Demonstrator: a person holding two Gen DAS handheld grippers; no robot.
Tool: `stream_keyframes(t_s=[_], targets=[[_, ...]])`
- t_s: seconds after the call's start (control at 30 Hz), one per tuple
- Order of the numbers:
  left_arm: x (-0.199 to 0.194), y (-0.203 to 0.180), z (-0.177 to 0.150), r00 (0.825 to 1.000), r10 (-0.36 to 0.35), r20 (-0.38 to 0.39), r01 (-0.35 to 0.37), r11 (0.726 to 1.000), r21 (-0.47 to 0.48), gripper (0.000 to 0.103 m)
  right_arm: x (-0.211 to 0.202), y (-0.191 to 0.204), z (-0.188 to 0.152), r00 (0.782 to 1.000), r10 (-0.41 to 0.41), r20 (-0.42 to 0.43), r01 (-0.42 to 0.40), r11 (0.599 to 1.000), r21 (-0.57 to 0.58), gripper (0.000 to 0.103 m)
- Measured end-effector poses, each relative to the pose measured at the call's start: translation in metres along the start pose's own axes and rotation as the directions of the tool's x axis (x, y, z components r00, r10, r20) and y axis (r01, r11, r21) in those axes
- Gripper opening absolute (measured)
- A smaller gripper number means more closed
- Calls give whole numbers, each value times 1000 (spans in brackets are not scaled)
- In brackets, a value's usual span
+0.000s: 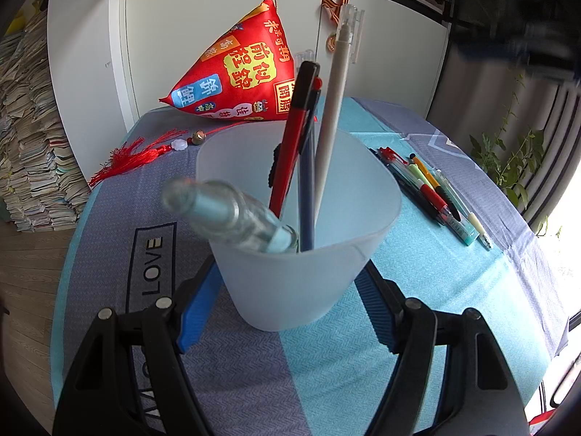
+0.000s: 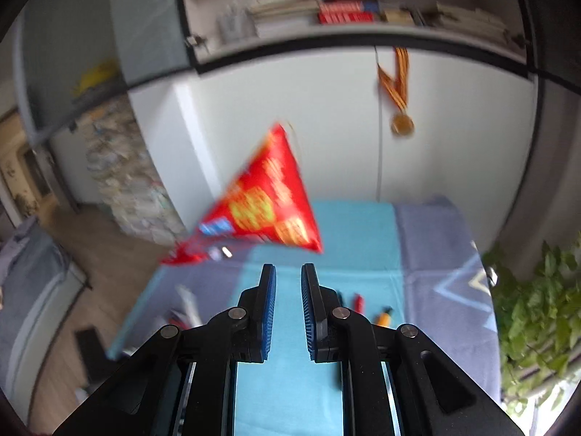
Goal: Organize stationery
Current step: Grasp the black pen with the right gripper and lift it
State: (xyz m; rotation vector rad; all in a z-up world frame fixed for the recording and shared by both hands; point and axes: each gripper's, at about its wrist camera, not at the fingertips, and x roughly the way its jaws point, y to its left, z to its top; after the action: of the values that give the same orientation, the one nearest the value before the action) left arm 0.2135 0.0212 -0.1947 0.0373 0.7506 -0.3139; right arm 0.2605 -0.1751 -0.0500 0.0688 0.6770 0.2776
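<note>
Both tongs need a different care now. Left gripper holds the frosted pen cup between its blue pads, one pad on each side of the lower wall, and the cup stands on the blue bedsheet. Right gripper has narrow jaws with a small gap and nothing between them; its view is blurred, so I judge it is moving.

Inside the cup I see a red-and-black pen, a dark blue pen and a white pen, all leaning toward 12 o'clock. A clear pen with light blue inside lies over the rim at 9 o'clock and looks blurred; I cannot tell if it is settled.

Loose pens lie in a row on the sheet at 3 o'clock from the cup, well apart from it.

I think the step is to fetch the next loose pen. To do it well, the left side should keep the cup upright and steady, because the wall is soft and a strong squeeze may bend it. The right jaws should open wider, take one pen only near its middle, and lower it tip first.

A red printed cushion rests at 11 o'clock behind the cup.
</note>
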Motion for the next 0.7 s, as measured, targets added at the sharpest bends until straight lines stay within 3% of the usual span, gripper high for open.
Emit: stream_keyframes(t_s=[0.2,0.5,0.7], targets=[[0,0,0,1000,0,-1,0,1000,0,73,67,-36,-30,974,-56,-221,64,997,30,14],[0,0,0,1000,0,-1,0,1000,0,73,120,-44,-35,948,-45,-314,49,999,5,14],[0,0,0,1000,-1,-5,1,1000,-2,73,156,-53,-28,920,-60,-387,72,997,14,14]])
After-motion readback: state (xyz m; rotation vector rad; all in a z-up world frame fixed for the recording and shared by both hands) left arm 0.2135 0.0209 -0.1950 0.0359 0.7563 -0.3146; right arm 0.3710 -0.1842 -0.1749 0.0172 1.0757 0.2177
